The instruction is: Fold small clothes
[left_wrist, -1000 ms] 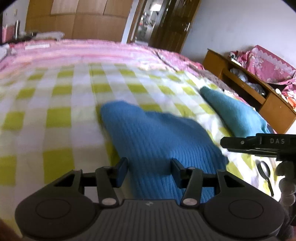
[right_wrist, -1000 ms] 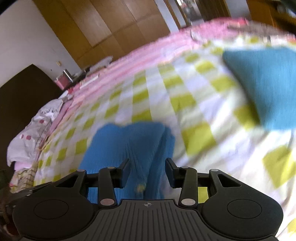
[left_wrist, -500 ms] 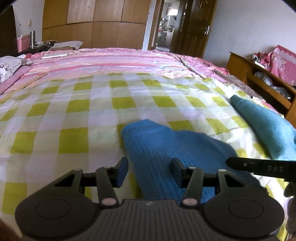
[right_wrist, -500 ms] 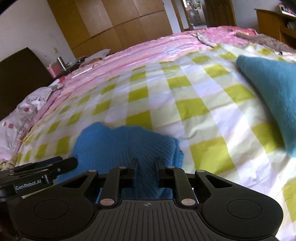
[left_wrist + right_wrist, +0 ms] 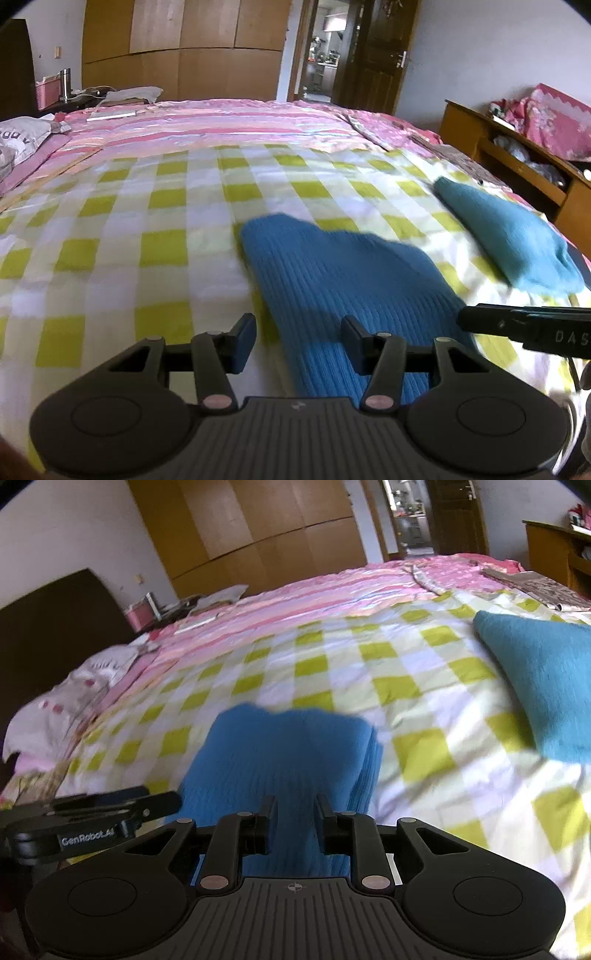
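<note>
A blue ribbed knit garment [image 5: 343, 280] lies folded on the yellow-checked bedspread [image 5: 166, 221]. It also shows in the right wrist view [image 5: 280, 753]. My left gripper [image 5: 298, 341] is open over the garment's near left edge, with nothing between its fingers. My right gripper [image 5: 294, 821] is partly open over the garment's near edge, its fingers apart with blue cloth behind the gap. I cannot tell whether they touch the cloth. The right gripper shows in the left wrist view [image 5: 524, 325] at the garment's right side.
A teal folded garment [image 5: 506, 232] lies at the right side of the bed, also in the right wrist view [image 5: 543, 672]. A wooden cabinet [image 5: 517, 166] stands right of the bed. Pink bedding [image 5: 221, 122] and pillows [image 5: 66, 701] lie farther back.
My right gripper narrowed its fingers half a second ago and has since opened them part way. Both grippers drew back slightly from the blue garment, which stays on the bed.
</note>
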`<action>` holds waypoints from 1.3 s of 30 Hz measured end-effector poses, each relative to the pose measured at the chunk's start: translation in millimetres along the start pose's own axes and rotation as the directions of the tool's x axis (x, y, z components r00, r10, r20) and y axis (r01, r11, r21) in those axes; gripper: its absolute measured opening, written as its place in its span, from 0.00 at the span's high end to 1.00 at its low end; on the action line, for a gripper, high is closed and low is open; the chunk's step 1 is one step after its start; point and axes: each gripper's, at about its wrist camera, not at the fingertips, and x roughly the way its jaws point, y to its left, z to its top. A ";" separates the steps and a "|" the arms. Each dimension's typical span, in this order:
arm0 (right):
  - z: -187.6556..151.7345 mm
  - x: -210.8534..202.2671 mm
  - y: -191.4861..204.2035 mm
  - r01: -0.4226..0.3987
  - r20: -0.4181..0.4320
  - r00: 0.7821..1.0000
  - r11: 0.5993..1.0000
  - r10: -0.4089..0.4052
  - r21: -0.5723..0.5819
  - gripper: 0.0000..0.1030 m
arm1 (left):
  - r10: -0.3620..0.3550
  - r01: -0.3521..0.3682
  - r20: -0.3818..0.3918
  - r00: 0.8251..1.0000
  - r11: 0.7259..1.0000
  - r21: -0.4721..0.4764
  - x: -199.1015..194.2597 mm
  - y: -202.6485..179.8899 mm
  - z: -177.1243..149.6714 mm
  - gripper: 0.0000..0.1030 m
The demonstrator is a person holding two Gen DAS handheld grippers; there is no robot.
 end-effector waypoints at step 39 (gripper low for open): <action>-86.9 -31.9 26.8 0.091 -0.067 0.994 0.996 -0.092 -0.021 0.66 | 0.048 -0.037 -0.128 0.991 0.995 0.091 -22.5 -38.9 -72.3 0.36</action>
